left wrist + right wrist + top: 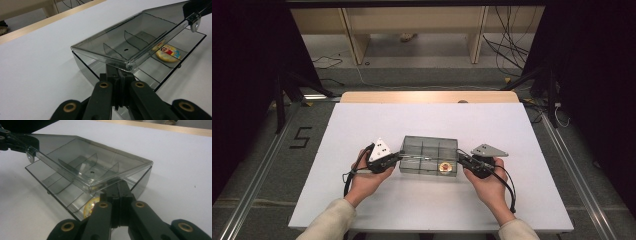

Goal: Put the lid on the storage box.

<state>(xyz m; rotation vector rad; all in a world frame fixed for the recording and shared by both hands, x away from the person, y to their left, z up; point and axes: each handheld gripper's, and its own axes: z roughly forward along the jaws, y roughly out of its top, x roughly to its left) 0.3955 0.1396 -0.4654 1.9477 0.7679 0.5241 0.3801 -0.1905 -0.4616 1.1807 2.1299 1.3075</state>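
A smoke-grey clear compartment box (429, 155) sits in the middle of the white table. Its lid (130, 37) is tilted up along the near edge, hinged at the far side. A round yellow picture badge (444, 167) lies in the near right compartment, also visible as the badge (168, 53) and the badge (90, 208). My left gripper (401, 156) is shut, its tips (118, 75) tucked under the lid's near left corner. My right gripper (459, 157) is shut too, its tips (119, 188) under the lid (87, 157) at the near right corner. Neither pair of jaws clamps the lid.
The white tabletop (362, 125) spreads wide around the box, with a wooden strip (427, 97) along its far edge. Beyond it are wooden furniture legs and loose cables (507, 45) on the floor. A "5" mark (301, 137) lies on the floor at left.
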